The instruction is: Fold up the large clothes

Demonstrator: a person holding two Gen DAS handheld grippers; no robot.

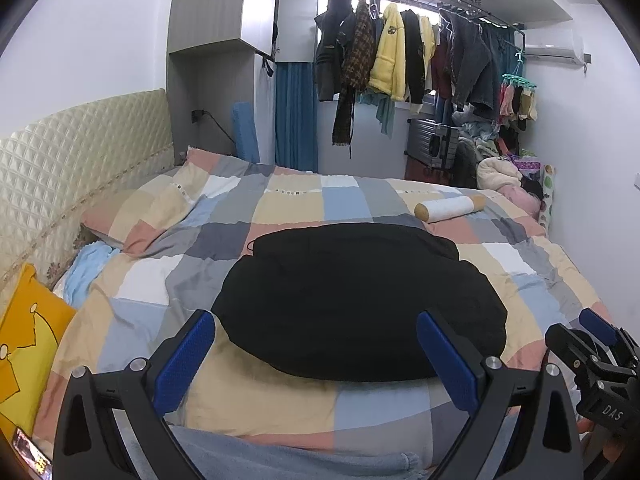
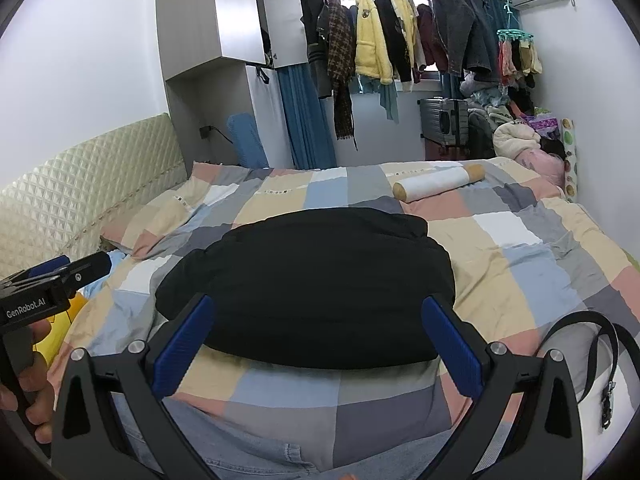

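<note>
A black garment (image 1: 360, 304) lies folded in a rounded bundle on the checked quilt (image 1: 288, 204) of the bed, just ahead of both pairs of fingers. The left gripper (image 1: 316, 354) and right gripper (image 2: 320, 344) are spread wide, holding nothing. Beyond the bundle rests a white bolster (image 2: 436, 181). Right of the right fingers lies what looks like a black belt (image 2: 600, 344); a yellow cushion (image 1: 28, 340) sits left of the left fingers.

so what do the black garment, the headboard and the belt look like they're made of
Black garment: soft matte fabric, probably padded, since it lies puffy with rounded edges. Headboard: cream quilted upholstery, maybe faux leather, judging by its slight sheen and diamond tufting. Belt: looks like black leather or imitation, a smooth strap with a metal buckle.
</note>
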